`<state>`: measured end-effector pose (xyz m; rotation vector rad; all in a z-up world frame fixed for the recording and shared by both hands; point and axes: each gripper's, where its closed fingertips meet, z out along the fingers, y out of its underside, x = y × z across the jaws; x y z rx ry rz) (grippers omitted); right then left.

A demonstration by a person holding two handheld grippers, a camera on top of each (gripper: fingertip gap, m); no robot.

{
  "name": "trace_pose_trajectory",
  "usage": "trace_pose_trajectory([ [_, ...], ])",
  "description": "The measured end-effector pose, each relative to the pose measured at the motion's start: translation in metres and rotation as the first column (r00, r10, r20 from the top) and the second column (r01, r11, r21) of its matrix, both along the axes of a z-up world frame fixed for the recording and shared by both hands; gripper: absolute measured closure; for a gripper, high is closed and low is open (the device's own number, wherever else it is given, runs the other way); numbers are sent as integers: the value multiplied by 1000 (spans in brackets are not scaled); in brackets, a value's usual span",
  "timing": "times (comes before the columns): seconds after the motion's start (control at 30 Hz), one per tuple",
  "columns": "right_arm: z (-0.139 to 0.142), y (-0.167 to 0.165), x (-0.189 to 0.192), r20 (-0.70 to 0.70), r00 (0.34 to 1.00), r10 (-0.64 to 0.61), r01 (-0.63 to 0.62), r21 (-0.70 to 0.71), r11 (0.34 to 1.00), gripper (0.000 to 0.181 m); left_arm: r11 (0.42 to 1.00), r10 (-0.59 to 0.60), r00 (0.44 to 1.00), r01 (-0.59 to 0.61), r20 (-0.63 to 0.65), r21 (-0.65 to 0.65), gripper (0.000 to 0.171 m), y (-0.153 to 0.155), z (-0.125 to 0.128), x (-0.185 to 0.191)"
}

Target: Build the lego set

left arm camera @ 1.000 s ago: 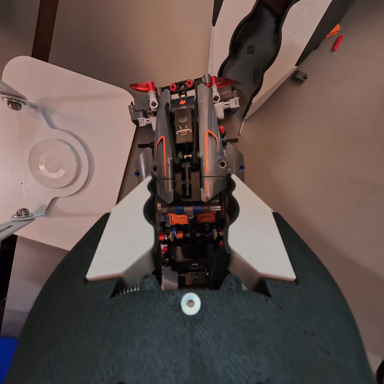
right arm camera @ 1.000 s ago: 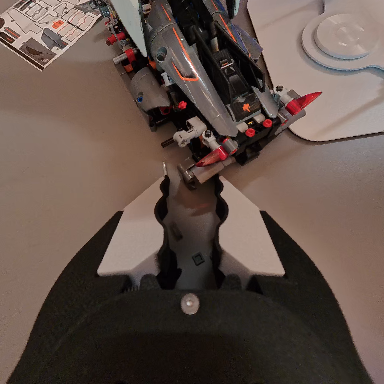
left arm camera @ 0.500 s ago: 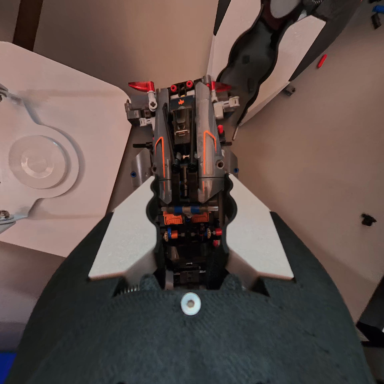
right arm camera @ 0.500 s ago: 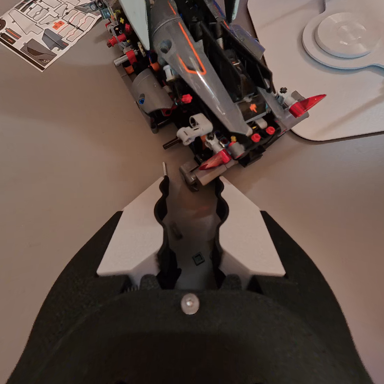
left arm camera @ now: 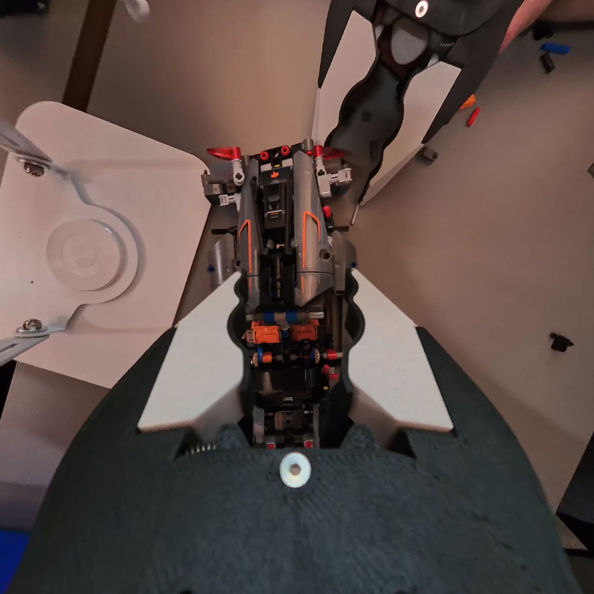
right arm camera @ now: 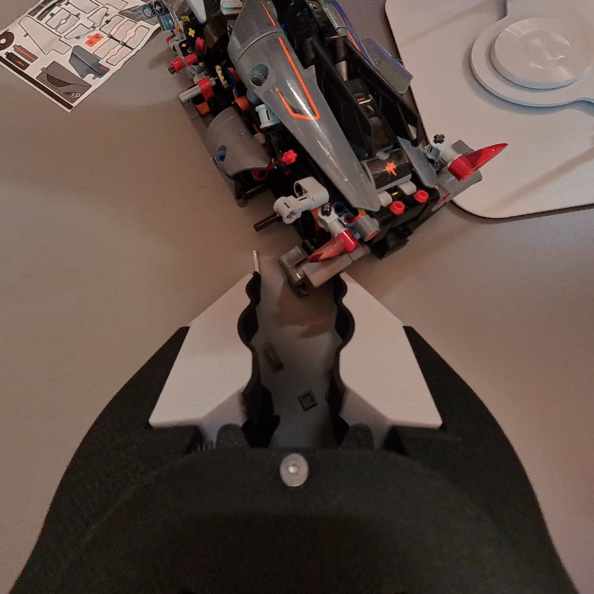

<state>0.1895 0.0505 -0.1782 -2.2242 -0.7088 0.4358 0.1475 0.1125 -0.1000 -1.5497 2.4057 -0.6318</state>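
My left gripper (left arm camera: 294, 283) clamps grey-and-orange lego car (left arm camera: 283, 244) | my right gripper (right arm camera: 297, 283) narrow, holding nothing, its tips at a grey rear beam (right arm camera: 318, 268)

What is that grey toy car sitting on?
The lego car rests on the beige table; its far corner overlaps a white plate. Its underside is hidden.

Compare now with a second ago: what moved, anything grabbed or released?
The lego car rolled and swung slightly; its rear corner now sits just at the right gripper tips. Nothing was grabbed or released. The left gripper stays clamped on the car's body, the right stays open, and the sticker sheet hasn't moved.
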Motion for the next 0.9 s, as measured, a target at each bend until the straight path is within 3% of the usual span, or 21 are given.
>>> trace_pose_trajectory([
  [0.3,0,0,0,0,1000,1,-1,0,1000,136,996,5,999,-2,-33,93,86,11,-23,-8],
  [0.43,0,0,0,-1,1000,2,-2,0,1000,136,994,4,997,5,-80,105,97,10,-40,-7],
  [0.63,0,0,0,-13,1000,5,-5,-6,1000,136,998,22,1000,-21,-13,54,100,10,-37,-3],
  [0.9,0,-1,-1,-18,1000,9,-9,-8,1000,136,990,13,997,-23,74,140,101,6,-21,-1],
])
